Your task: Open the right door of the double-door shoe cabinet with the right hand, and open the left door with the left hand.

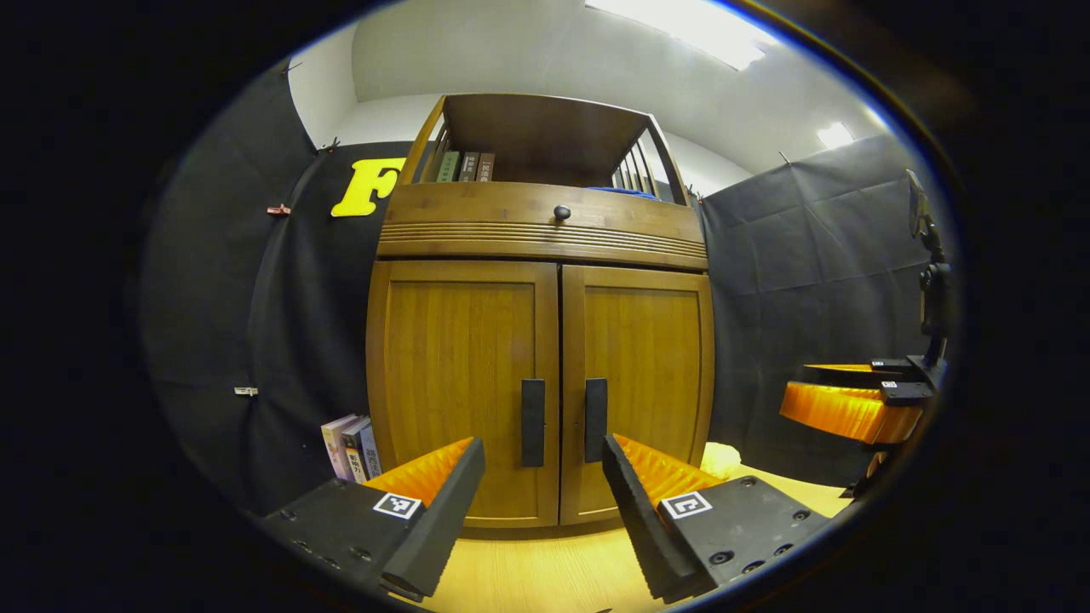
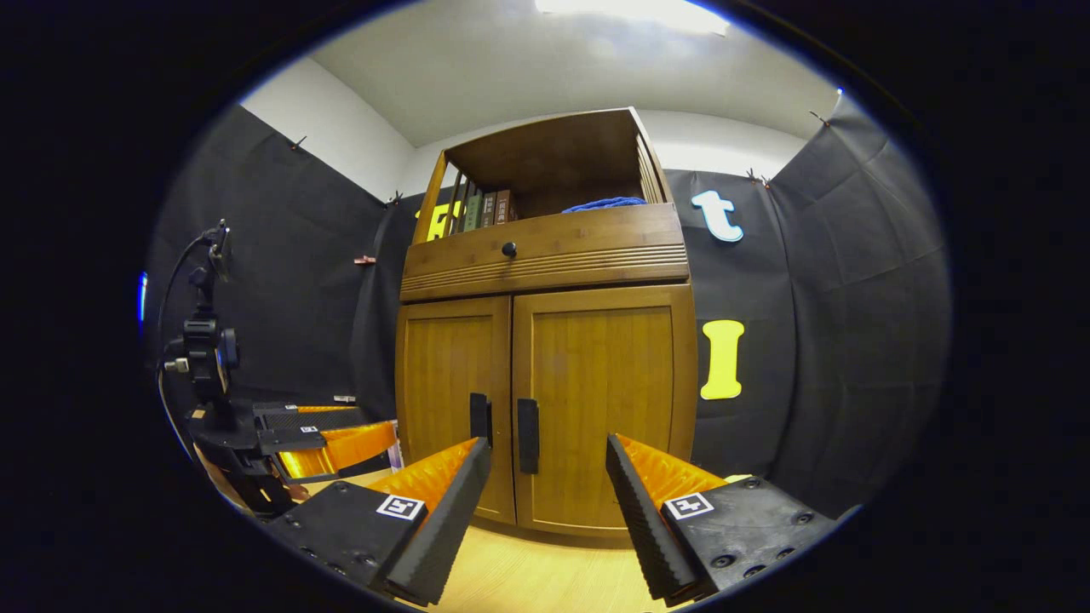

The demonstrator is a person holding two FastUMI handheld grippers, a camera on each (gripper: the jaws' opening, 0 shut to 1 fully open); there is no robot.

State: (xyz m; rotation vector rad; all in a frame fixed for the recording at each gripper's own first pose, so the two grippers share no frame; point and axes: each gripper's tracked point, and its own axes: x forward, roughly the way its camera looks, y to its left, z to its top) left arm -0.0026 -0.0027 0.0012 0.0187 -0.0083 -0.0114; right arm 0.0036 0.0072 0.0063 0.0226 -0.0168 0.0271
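Note:
A wooden double-door shoe cabinet [image 1: 545, 247] [image 2: 553, 255] stands ahead with both doors closed. The left door [image 1: 464, 383] [image 2: 451, 392] and right door [image 1: 643, 375] [image 2: 600, 400] each carry a dark vertical handle: left handle [image 1: 533, 422] [image 2: 479, 419], right handle [image 1: 596, 420] [image 2: 528, 435]. My left gripper [image 1: 543, 455] is open, a short way in front of the two handles, touching nothing. My right gripper [image 2: 549, 455] is also open, short of the right handle. Each gripper appears at the edge of the other's view: the right gripper [image 1: 851, 409], the left gripper [image 2: 332, 447].
A drawer with a round knob [image 1: 562, 212] sits above the doors, and an open shelf holds books [image 1: 464, 166] and a blue cloth [image 2: 605, 204]. More books [image 1: 349, 447] lean beside the cabinet's left foot. A yellow object [image 1: 719, 460] lies at its right. The floor is light wood [image 1: 545, 570].

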